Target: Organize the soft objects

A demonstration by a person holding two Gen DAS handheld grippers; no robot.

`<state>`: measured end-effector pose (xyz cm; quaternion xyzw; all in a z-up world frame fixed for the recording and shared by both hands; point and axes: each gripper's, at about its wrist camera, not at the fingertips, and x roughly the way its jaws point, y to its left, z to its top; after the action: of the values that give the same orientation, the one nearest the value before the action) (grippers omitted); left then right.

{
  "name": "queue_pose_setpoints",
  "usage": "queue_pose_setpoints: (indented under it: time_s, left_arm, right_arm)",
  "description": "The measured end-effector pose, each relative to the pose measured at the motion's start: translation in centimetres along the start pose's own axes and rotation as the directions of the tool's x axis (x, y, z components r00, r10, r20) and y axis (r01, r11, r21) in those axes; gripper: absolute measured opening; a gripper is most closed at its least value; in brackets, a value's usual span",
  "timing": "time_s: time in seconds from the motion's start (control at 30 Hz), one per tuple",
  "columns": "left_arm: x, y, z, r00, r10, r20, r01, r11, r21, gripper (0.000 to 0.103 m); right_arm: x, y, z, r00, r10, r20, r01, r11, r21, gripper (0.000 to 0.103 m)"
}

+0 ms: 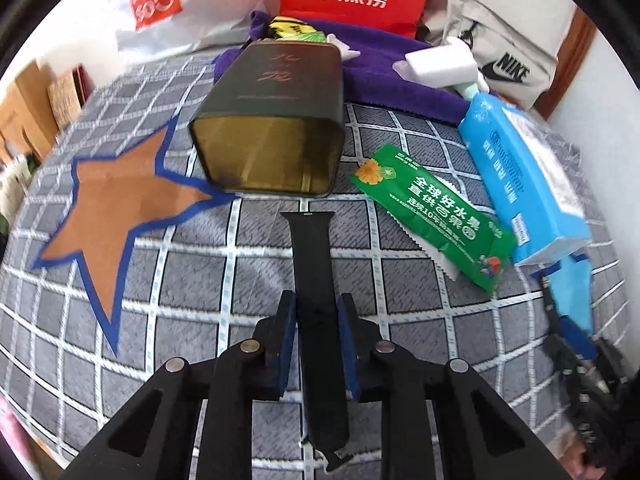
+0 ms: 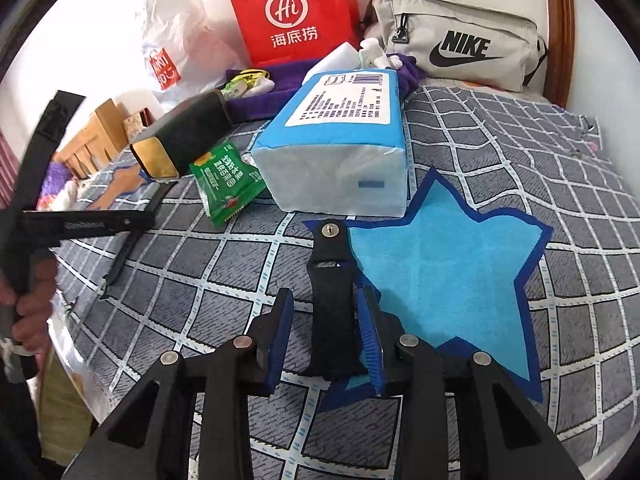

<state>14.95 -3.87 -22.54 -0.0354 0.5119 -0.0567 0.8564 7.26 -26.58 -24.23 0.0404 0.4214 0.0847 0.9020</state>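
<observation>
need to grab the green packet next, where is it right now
The green packet lies flat on the checked bedspread, between the tipped dark tin on its left and the blue tissue pack on its right in the left wrist view.

Bedspread (image 1: 120, 360) bare on near side w/ room to pass around both star patches. Ahead, path blocked: dark tin (image 1: 276, 128) lying on its side, green sachet (image 1: 436, 220) just beside it, blue tissue pack (image 2: 340, 148) next over. Back edge crowded w/ red bag (image 2: 292, 12), grey pouch (image 2: 460, 52), purple cloth (image 1: 384, 68).
</observation>
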Motion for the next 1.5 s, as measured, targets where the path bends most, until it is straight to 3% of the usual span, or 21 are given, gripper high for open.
queue_pose_setpoints:
  time_s: [0.17,0.3,0.37,0.53,0.83,1.5]
  left_arm:
    - [-0.1,0.0,-0.6,1.0,-0.009,0.028,0.009,1.0,0.012,0.023]
    - [-0.1,-0.4,-1.1,0.998,0.003,0.057,-0.005,1.0,0.027,0.025]
    - [-0.2,-0.6,-1.2,0.998,0.028,0.062,-0.031,0.998,0.047,0.02]
    - [-1.1,0.6,-1.1,0.998,-0.052,0.046,0.051,0.999,0.005,0.019]
    - [-4.1,2.0,-1.1,0.989,-0.131,0.068,0.133,0.991,-0.026,0.019]
    - [-11.6,3.1,1.9,0.97,-0.153,0.19,0.159,0.987,-0.017,0.019]
  right_arm:
    - [0.0,0.2,0.0,0.998,-0.065,-0.003,0.065,0.998,0.003,0.022]
    - [-0.1,-0.4,0.2,0.999,-0.041,-0.007,0.041,0.998,0.053,0.021]
    - [-0.2,-0.1,0.2,0.998,-0.058,-0.006,0.058,0.997,0.043,0.021]
    - [-0.7,-0.3,0.5,0.999,0.029,-0.029,-0.026,0.996,0.091,0.02]
    - [-3.8,0.4,1.8,0.999,0.042,0.02,-0.044,0.994,0.104,0.021]
    - [-9.5,3.4,6.2,0.991,0.045,0.127,-0.052,0.998,0.047,0.021]
